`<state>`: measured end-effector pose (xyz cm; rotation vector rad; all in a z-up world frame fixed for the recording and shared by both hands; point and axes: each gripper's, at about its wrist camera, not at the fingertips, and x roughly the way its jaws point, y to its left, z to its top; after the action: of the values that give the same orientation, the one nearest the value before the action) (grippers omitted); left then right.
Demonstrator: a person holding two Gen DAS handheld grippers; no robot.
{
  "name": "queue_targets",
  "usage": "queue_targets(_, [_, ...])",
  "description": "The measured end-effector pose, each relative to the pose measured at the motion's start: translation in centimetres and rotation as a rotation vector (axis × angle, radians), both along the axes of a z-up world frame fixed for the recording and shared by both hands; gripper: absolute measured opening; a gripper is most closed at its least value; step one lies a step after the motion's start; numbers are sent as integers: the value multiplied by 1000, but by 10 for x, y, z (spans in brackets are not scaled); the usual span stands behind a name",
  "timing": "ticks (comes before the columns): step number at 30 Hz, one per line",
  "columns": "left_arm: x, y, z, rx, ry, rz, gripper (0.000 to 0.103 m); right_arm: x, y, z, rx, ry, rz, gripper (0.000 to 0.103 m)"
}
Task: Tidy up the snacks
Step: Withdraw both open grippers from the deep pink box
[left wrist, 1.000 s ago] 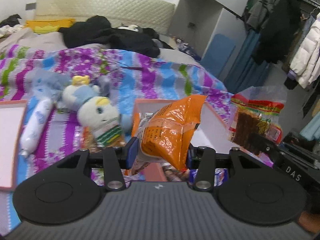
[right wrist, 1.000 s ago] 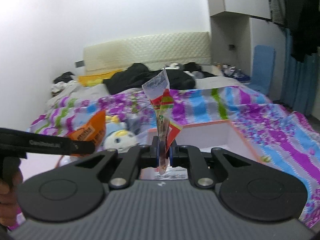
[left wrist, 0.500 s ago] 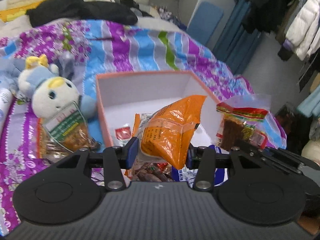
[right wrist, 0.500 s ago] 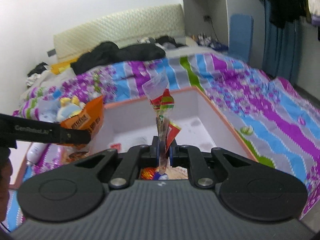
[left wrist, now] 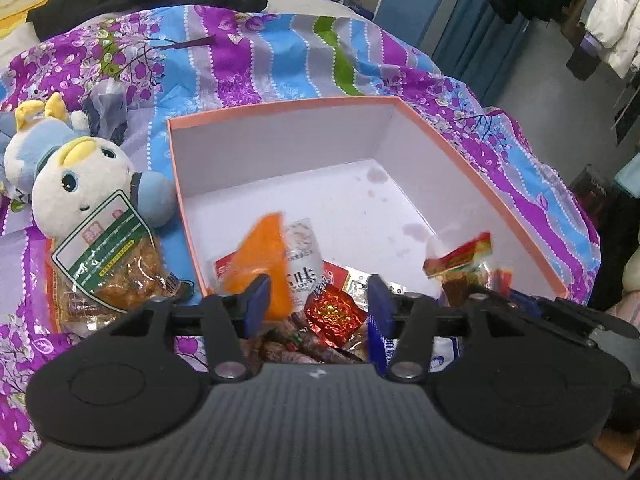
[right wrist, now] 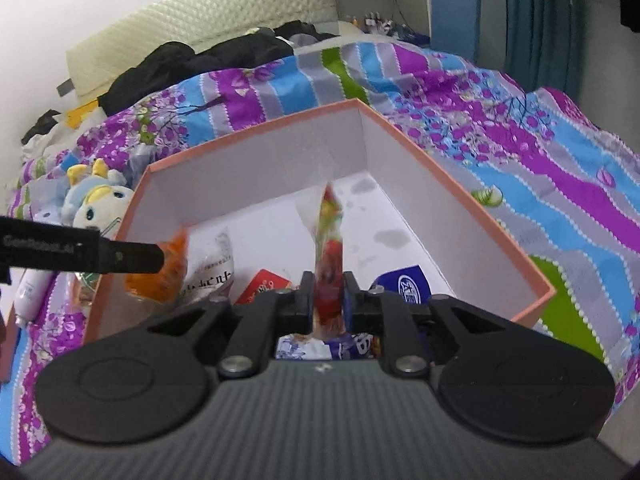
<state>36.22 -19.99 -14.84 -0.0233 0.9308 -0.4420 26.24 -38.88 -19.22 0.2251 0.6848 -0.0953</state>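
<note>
Left tongs (left wrist: 318, 300) are gaping, orange packet (left wrist: 262, 264) seemingly dropping lower-centre into the box (left wrist: 280, 110); right tongs (right wrist: 328, 296) are pinching the upright red packet (right wrist: 330, 248) above it.

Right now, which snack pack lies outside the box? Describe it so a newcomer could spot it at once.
Start at the pink-rimmed box on the flowered bedspread, then look just past its left wall to the white and blue plush toy. Against the toy's front lies the clear pack with a green and white label, showing golden-brown pieces inside.
</note>
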Motion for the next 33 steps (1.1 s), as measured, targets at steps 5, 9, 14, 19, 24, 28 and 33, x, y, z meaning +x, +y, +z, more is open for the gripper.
queue_targets(5, [-13,10,20,-22,-38,9,67,-10,0,12,-1,-30,-11,54])
queue_targets(9, [-31,23,46,-39,-86,23,67,-24,8,34,-10,-77,-6,54])
queue_targets(14, [-63,44,82,-68,-149,43,67,-46,20,66,-1,-152,12,54])
queue_targets(19, [-96,75,114,-106,-190,76,67,-73,34,98,7,-227,41,54])
queue_targets(24, [-135,103,138,-114,-261,105,67,-98,53,119,6,-284,73,54])
queue_targets(28, [-164,121,149,-124,-292,121,67,-117,68,126,17,-320,106,54])
queue_targets(33, [-195,140,152,-115,-314,151,67,-133,90,128,11,-332,158,54])
